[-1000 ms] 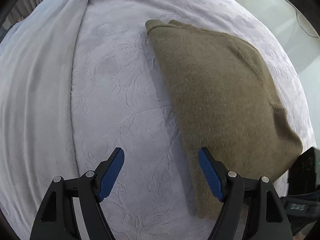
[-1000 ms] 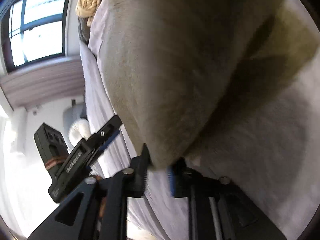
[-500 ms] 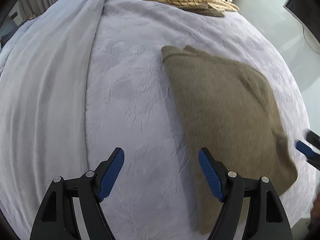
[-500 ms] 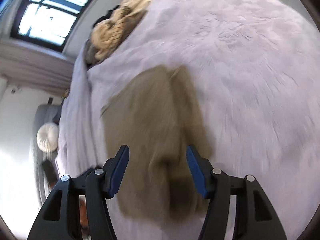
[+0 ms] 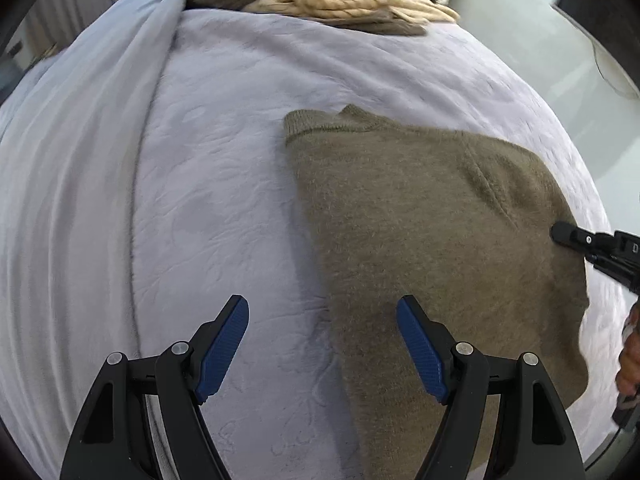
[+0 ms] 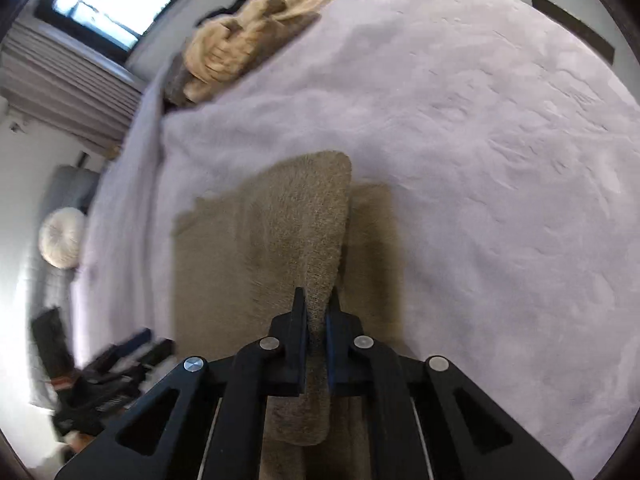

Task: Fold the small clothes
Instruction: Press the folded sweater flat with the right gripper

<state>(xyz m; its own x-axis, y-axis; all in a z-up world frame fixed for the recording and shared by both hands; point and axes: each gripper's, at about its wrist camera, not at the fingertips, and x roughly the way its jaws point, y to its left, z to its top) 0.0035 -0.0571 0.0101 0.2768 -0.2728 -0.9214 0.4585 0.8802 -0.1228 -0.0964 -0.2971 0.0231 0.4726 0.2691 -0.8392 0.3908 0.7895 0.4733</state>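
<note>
- The olive sweater is lying on the lilac bedspread.
- The right gripper is pinching a sweater fold, jaws clamped together.
- The left gripper is hovering beside it, jaws apart.

our left gripper, black with blue ribbed pads, hangs with its jaws spread wide, holding nothing. our right gripper has its jaws pinched together on a fold of the fuzzy olive-brown knitted garment. in the left wrist view its black tip reaches in from the right edge, and what is perhaps our right hand shows blurred below it.
</note>
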